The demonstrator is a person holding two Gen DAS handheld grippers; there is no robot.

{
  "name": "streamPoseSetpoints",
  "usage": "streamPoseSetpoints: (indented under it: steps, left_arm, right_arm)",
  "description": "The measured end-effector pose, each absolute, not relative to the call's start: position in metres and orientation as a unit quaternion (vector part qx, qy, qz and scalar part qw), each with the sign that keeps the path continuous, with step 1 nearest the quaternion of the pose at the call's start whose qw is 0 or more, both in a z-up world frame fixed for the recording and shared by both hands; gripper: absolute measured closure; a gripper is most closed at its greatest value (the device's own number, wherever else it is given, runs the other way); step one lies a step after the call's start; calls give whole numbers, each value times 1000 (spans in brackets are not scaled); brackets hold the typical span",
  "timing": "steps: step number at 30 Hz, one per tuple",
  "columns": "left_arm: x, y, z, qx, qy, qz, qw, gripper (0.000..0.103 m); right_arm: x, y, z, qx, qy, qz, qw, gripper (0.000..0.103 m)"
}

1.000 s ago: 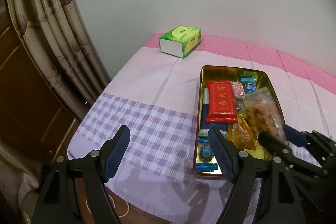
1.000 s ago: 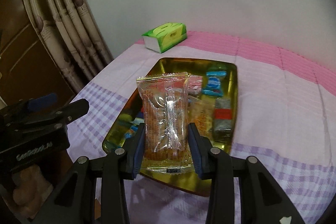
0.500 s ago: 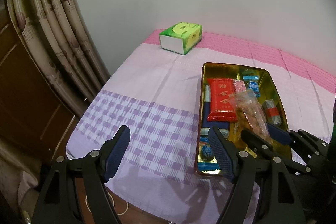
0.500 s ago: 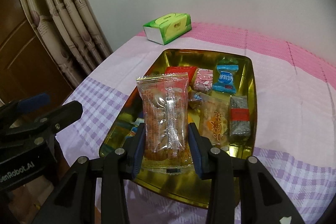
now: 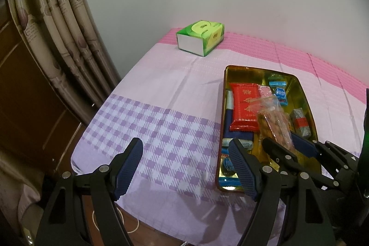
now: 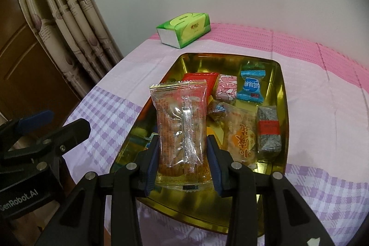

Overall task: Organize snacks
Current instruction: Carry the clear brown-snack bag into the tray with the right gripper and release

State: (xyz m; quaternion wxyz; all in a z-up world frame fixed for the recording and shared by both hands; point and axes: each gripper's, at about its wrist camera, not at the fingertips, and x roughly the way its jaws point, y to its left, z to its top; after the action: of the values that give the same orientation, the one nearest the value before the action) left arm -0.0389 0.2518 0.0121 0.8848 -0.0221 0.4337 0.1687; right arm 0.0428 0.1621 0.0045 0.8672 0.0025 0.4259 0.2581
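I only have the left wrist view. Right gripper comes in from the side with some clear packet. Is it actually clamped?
Observer: Yes. In the right wrist view the right gripper has both pads pressed on the sides of the clear snack packet, which stands upright between them.
Operator: Where is it relative to the tin?
Observer: Over the near end of the gold tin, not lying in it yet.
Operator: What is under it? My view is blocked there.
Observer: Just right of it lies an orange-printed packet, and beside that a grey bar with a red band.
Operator: Left gripper?
Observer: The left gripper is open and empty over the checked cloth.
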Motion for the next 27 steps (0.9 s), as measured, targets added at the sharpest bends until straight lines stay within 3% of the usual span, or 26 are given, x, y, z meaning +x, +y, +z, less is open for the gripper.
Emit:
streamPoseSetpoints:
  steps: [27]
  left_arm:
    - [-40, 255, 9, -24, 436, 172, 883, 26]
  right_arm:
    - [41, 162, 8, 20, 422, 261, 868, 66]
